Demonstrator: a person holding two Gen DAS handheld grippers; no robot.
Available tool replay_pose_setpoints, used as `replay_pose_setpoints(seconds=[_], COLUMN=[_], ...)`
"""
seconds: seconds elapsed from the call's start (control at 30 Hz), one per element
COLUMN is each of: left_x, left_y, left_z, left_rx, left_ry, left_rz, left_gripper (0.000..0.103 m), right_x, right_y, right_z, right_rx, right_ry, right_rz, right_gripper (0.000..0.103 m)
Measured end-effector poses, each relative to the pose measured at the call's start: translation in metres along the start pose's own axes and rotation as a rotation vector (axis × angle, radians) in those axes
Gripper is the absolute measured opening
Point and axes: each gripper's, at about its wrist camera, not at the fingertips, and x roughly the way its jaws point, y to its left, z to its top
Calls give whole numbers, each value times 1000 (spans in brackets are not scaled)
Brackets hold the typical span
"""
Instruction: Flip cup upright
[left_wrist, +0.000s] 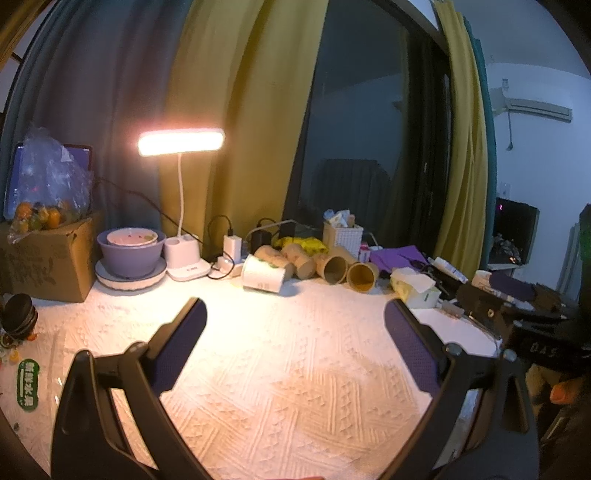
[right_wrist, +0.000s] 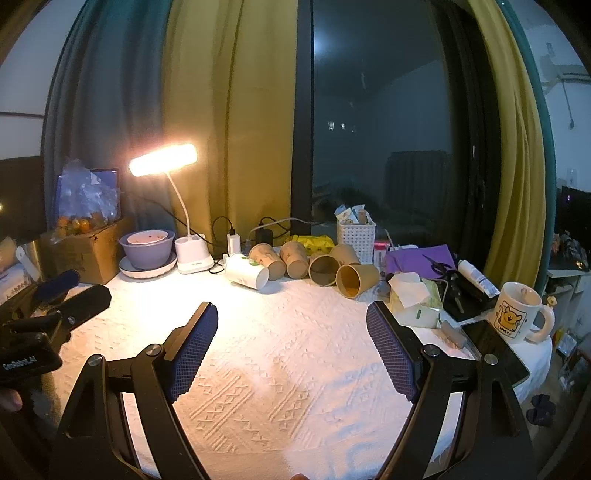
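Observation:
Several paper cups lie on their sides in a row at the back of the white tablecloth. A white cup (left_wrist: 264, 274) (right_wrist: 246, 272) lies at the left end, then brown cups (left_wrist: 271, 256) (right_wrist: 264, 257), and a brown cup with its mouth facing me (left_wrist: 362, 276) (right_wrist: 355, 279) at the right end. My left gripper (left_wrist: 295, 314) is open and empty, well short of the cups. My right gripper (right_wrist: 291, 317) is open and empty, also short of them. The left gripper also shows at the left edge of the right wrist view (right_wrist: 62, 295).
A lit desk lamp (left_wrist: 181, 142) (right_wrist: 162, 158), purple bowls on a plate (left_wrist: 130, 253) (right_wrist: 147, 247), a cardboard box (left_wrist: 44, 258), chargers and cables stand at the back left. A white basket (right_wrist: 355, 232), tissue pack (right_wrist: 415, 301), purple cloth, scissors and a cartoon mug (right_wrist: 517, 310) crowd the right.

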Motion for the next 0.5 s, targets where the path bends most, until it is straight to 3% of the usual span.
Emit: replay_pose_setpoints(seconds=[0.5], left_x=[70], left_y=[-9], left_z=[7], left_rx=[43], left_ry=[169], left_rz=[32], left_gripper=[98], right_x=[52], right_y=[-30], right_z=[5], right_rx=[63], right_ry=[83], right_rz=[-7], right_gripper=[85])
